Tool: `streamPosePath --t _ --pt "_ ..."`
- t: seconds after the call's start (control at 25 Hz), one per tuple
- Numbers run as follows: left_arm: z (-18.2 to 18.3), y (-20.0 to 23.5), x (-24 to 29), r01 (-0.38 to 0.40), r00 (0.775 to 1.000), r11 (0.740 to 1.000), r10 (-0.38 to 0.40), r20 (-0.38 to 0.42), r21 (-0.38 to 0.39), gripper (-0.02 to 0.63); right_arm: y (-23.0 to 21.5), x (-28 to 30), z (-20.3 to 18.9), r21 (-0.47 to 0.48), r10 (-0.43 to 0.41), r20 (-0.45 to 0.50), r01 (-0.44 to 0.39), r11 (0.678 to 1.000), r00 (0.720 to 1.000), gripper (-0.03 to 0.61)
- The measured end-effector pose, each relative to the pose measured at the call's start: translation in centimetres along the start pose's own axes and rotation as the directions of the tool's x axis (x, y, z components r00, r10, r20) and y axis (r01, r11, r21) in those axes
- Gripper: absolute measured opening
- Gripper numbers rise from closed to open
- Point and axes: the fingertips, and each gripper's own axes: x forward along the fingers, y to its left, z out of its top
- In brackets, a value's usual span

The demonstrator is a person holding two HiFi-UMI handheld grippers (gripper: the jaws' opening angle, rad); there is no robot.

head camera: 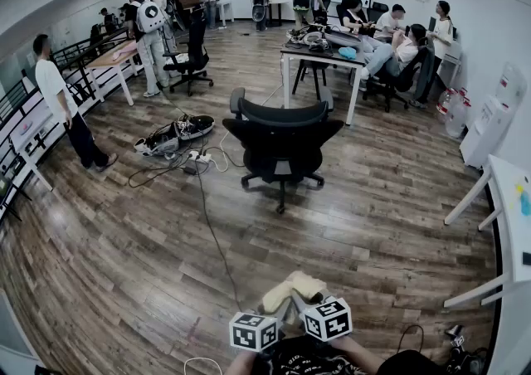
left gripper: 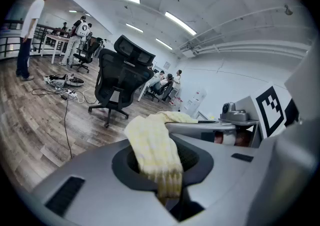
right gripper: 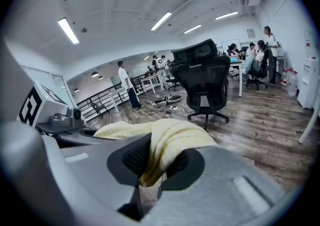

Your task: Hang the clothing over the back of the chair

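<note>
Holding yellow clothing bunched between both grippers. Left gripper: fingers clamped on one fold. Right gripper: fingers pinched on other fold. Chair well ahead of fingers. Clothing soft, light, limp, will prob sag; better grip near edges, spread apart. Both hands close together, tilted fwd-down.

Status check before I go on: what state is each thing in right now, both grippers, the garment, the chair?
left gripper: shut on the yellow garment
right gripper: shut on the yellow garment
yellow garment: bunched, held up between both grippers, not on the chair
office chair: upright, empty, back bare
cable: lying loose on the floor on the way to the chair
</note>
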Motion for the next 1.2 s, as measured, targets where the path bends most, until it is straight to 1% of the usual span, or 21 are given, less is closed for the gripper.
streamPosePath --t 0.36,0.44,0.6,0.88,1.08,1.2 --pt "-0.3 -0.1 -0.3 0.002 1.0 1.0 -0.002 -0.005 0.004 0.075 0.4 -0.1 -0.4 -0.01 -0.012 -0.006 0.012 1.0 1.0 0.04" --pt "-0.2 0.0 -0.4 0.003 1.0 1.0 -0.003 0.004 -0.001 0.075 0.4 -0.1 -0.3 0.01 -0.004 0.004 0.004 1.0 1.0 0.04" --pt "-0.2 0.0 -0.2 0.019 1.0 1.0 -0.019 0.013 -0.014 0.074 0.1 -0.3 -0.2 0.088 0.011 0.03 -0.014 0.996 0.999 0.041" --pt "-0.2 -0.1 0.2 0.027 1.0 0.999 -0.027 -0.009 -0.02 0.075 -0.3 -0.2 -0.4 0.123 0.006 0.021 -0.009 0.992 1.0 0.041" --pt "0.6 0.6 0.1 0.013 1.0 1.0 -0.013 0.015 -0.017 0.075 -0.2 0.4 0.4 0.082 0.005 0.031 -0.008 0.997 0.999 0.041" --pt "1.4 1.0 0.5 0.003 1.0 1.0 -0.003 0.03 -0.008 0.075 -0.5 0.9 1.2 0.083 0.016 0.044 -0.02 0.996 0.999 0.041"
